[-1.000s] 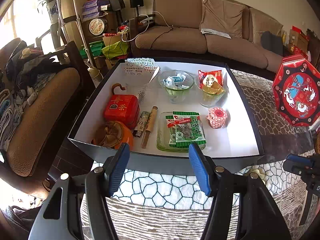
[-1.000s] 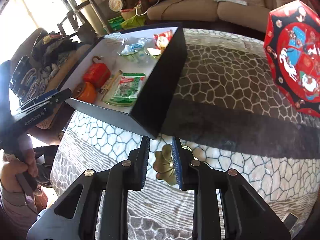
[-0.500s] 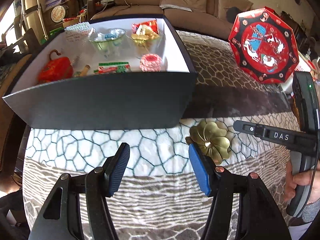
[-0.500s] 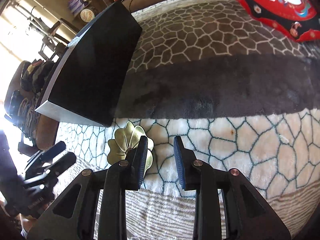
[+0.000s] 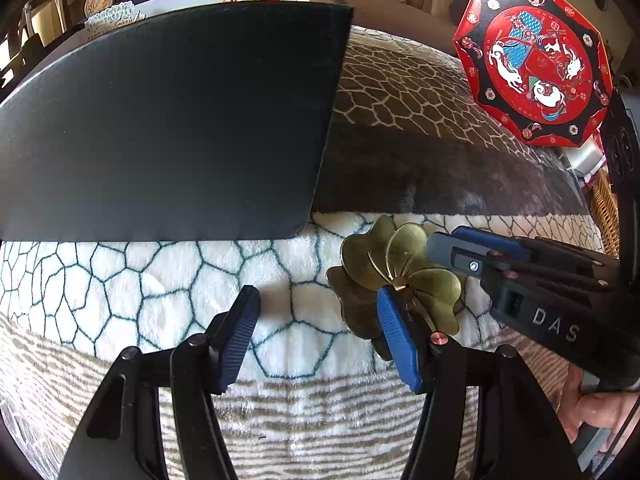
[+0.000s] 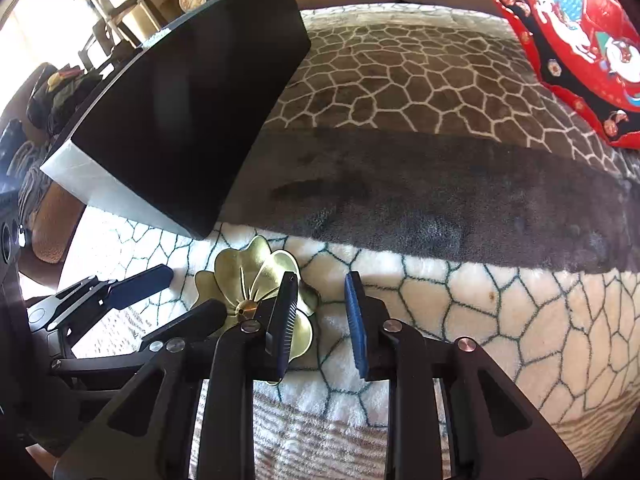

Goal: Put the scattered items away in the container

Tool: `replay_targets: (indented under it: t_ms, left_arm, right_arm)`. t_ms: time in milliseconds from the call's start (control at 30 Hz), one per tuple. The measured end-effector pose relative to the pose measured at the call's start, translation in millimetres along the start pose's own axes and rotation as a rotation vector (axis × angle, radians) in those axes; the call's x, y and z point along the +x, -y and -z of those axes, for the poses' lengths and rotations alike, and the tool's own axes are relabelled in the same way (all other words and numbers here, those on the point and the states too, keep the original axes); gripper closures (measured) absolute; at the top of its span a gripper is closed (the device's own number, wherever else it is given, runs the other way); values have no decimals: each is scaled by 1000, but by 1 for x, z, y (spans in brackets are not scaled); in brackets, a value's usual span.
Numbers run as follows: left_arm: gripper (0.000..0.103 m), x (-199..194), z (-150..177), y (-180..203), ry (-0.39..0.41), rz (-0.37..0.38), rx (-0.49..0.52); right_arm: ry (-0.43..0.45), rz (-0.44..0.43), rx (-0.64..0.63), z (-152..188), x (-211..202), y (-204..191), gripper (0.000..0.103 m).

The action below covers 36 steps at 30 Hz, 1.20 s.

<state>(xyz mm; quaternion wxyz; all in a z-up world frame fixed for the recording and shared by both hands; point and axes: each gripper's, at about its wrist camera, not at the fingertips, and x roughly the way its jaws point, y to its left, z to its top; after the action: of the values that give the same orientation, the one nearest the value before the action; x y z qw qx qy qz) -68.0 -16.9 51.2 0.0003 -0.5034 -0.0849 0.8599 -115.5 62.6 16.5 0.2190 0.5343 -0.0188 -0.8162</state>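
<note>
We start at the left hand-held gripper (image 5: 316, 296): jaws spread wide, tipped down over the fluffy white, net-patterned blanket (image 5: 160, 280), with only blanket between them. Its right finger crosses the brass, flower-shaped metal dish (image 5: 380, 256), tip right by the little centre knob; whether it touches we cannot tell. So the dish lies flat on the blanket, off to the right of this gripper's gap and not inside it.

Over to the right hand-held gripper (image 6: 320, 278): its jaws have just been closing and now stand only a narrow slit apart, bare blanket showing between the pads and nothing pinched. The dish (image 6: 248, 264) sits just to the left of its left finger, partly hidden behind it.

Beyond both grippers and to the left stands the big black box with a white inside (image 5: 160, 120), its near corner close to the dish but apart from it. Further ahead on the right, a red octagonal tin with a painted lid (image 5: 536, 64) stands tilted up. Low at the right edge, a person's hand (image 5: 600, 412) grips the right tool's handle.
</note>
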Motion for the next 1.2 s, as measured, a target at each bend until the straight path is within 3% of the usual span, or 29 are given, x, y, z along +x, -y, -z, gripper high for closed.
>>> replay_targets:
  t_ms: [133,233,300,433,600,767,967,1067,1200]
  left_arm:
    - [48,1,1,4,8,-11,24]
    - [65,-1,2,3,14,-11,29]
    - [83,-2,0,3,8,19,26]
    - [83,-2,1,4,7,23,23]
    - [91,-17,-4,-5,12,91,-15]
    - [91,-40,-6,-2,18,93,-8]
    - [91,-19,1,1,-74,39,25]
    - [91,-17,6,7,-73,17,53]
    - [91,-17,5,6,-61,37,59]
  right_arm:
    - [-2,4,-10,1,2,-6,89]
    - [-4,-9,-7,2,3,-7,91]
    - [-7,-17,0,2,3,-8,91]
    - [-4,-35,9,2,-2,-8,91]
    - [21,-99,40,1,-26,-7,93]
    - [21,-92,36,5,-51,-19,94]
    - [-72,-104,118,16,-19,-5,94]
    - [-81,-111,145,24,-8,0,92]
    - [-24,-28,104,27,-28,-2,88]
